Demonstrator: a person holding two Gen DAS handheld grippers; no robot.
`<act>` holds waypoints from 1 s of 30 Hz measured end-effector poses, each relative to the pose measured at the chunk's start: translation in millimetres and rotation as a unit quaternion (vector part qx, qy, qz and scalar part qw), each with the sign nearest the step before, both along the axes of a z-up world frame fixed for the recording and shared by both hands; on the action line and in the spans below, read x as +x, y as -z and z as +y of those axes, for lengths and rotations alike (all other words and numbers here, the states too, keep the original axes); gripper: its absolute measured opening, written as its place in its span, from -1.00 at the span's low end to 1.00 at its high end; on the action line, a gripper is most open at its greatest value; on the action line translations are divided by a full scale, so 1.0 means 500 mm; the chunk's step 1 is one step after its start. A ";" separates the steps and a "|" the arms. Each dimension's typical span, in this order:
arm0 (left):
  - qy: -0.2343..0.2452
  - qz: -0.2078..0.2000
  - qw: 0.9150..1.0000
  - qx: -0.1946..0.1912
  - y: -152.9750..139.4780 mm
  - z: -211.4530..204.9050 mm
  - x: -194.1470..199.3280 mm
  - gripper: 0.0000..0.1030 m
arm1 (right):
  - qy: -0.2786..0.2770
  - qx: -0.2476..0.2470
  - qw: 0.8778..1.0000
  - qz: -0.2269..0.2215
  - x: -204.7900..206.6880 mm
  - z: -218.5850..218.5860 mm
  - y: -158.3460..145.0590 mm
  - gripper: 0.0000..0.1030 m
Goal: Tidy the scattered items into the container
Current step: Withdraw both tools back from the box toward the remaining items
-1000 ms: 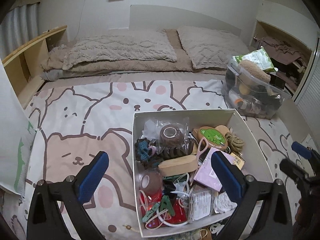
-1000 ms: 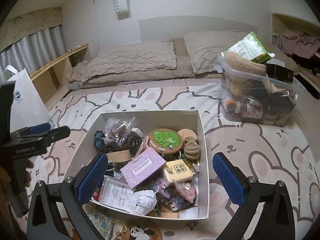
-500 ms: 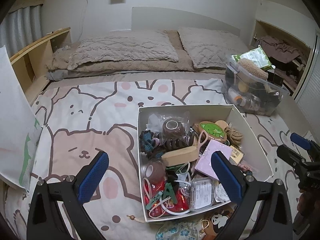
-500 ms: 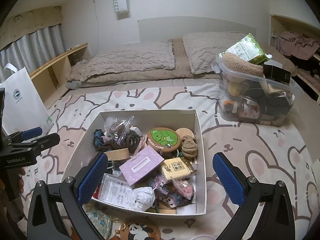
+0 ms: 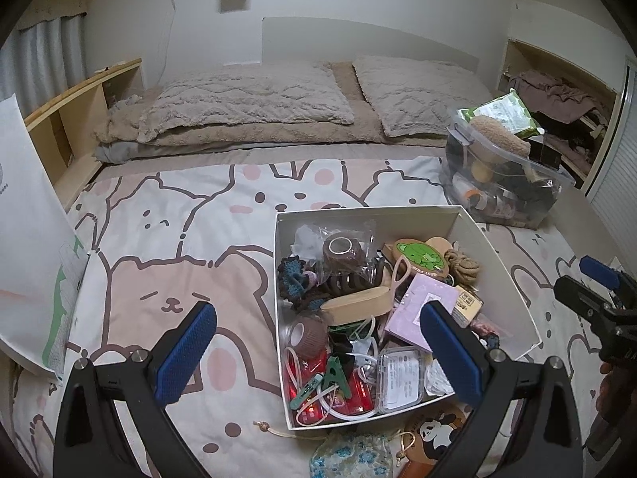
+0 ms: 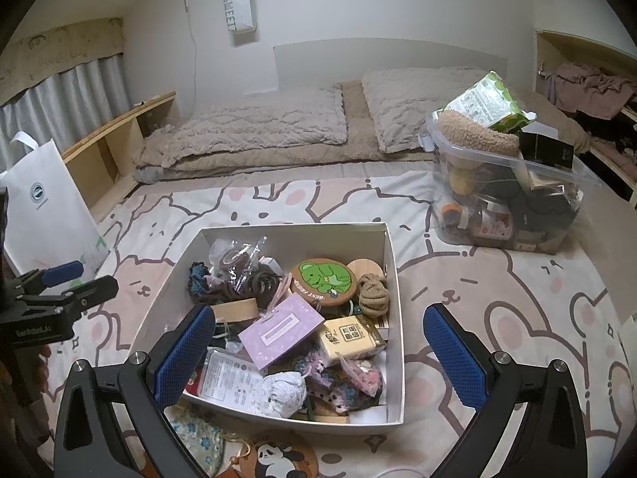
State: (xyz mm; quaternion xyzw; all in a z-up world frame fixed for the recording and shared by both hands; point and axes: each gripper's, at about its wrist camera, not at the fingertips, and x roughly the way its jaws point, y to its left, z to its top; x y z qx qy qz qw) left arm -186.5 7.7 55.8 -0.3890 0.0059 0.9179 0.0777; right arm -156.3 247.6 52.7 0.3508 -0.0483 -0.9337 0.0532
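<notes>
Above bed, you're holding left gripper [image 5: 314,354] and right gripper [image 6: 318,352] spread apart, empty. White box [image 6: 392,263] is sitting nearly full below; floral pouch [image 5: 350,454], panda coaster [image 6: 278,460] are lying outside, waiting.

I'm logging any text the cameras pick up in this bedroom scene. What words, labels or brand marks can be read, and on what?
"SWEET" on the hanging wall pouch.
"BEST FRIEND" on the green bear coaster in the white box.
"GenRobot.AI" on the left hand-held gripper.
Yellow carton: large characters, unreadable.
Clear card case, purple card, green packet, white bag logo: too small to read.
</notes>
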 end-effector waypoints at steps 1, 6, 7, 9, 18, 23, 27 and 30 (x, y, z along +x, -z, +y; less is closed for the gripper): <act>0.001 0.000 1.000 0.001 -0.001 0.002 0.003 1.00 | 0.001 -0.002 1.000 0.002 0.001 0.002 -0.002 1.00; 0.007 0.010 1.000 0.004 -0.016 0.008 0.014 1.00 | 0.001 -0.006 1.000 0.011 0.012 0.008 -0.013 1.00; 0.008 0.012 1.000 0.005 -0.019 0.008 0.016 1.00 | 0.001 -0.006 1.000 0.013 0.016 0.008 -0.016 1.00; 0.009 0.017 1.000 0.009 -0.026 0.008 0.020 1.00 | -0.003 -0.009 1.000 0.018 0.025 0.009 -0.022 1.00; 0.017 0.040 0.999 0.027 -0.061 0.005 0.049 1.00 | -0.026 -0.014 0.999 0.044 0.078 0.010 -0.046 1.00; 0.021 0.074 0.996 0.033 -0.090 0.009 0.080 1.00 | -0.028 -0.005 0.997 0.071 0.119 0.018 -0.058 1.00; 0.032 0.092 0.995 0.036 -0.109 0.014 0.100 1.00 | -0.026 0.000 0.997 0.076 0.146 0.031 -0.061 1.00; 0.043 0.107 0.992 0.045 -0.122 0.018 0.122 1.00 | -0.028 -0.007 0.997 0.077 0.166 0.045 -0.058 1.00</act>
